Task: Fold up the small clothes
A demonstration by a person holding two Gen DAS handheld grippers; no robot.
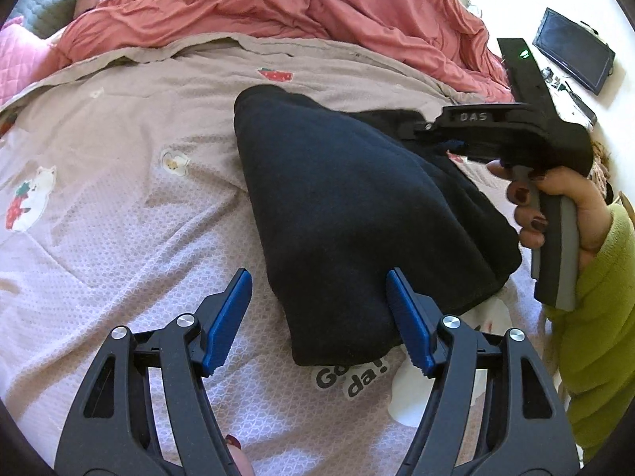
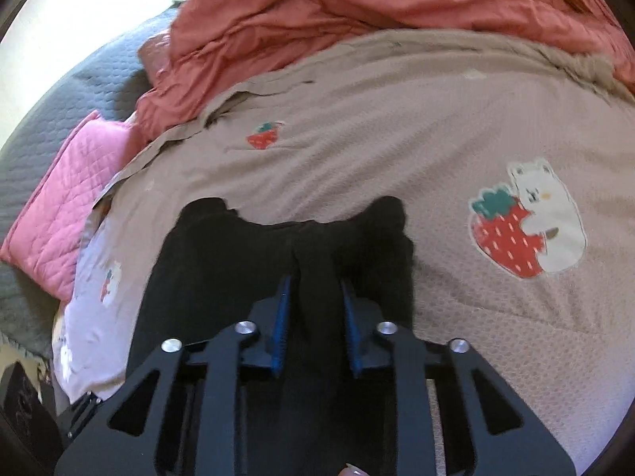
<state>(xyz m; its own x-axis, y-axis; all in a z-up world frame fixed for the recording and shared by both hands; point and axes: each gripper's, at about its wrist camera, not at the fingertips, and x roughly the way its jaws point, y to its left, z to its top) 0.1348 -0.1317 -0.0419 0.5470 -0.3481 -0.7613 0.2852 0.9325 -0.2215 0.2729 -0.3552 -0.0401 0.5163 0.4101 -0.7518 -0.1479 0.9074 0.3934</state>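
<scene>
A small black garment (image 1: 357, 214) lies folded on the pinkish-beige bedspread (image 1: 119, 218). My left gripper (image 1: 317, 317) is open, its blue pads on either side of the garment's near left edge, holding nothing. My right gripper (image 1: 448, 146), seen in the left wrist view at the garment's far right side, is held by a hand in a green sleeve. In the right wrist view the right gripper (image 2: 313, 317) is closed on a raised fold of the black garment (image 2: 222, 261), the cloth pinched between the blue pads.
The bedspread (image 2: 397, 139) has strawberry and bear patches. A crumpled salmon-red quilt (image 1: 278, 0) lies along the far side. A pink quilted pillow (image 2: 67, 202) and grey cover (image 2: 59, 99) lie at the left. A dark screen (image 1: 571, 51) sits at the far right.
</scene>
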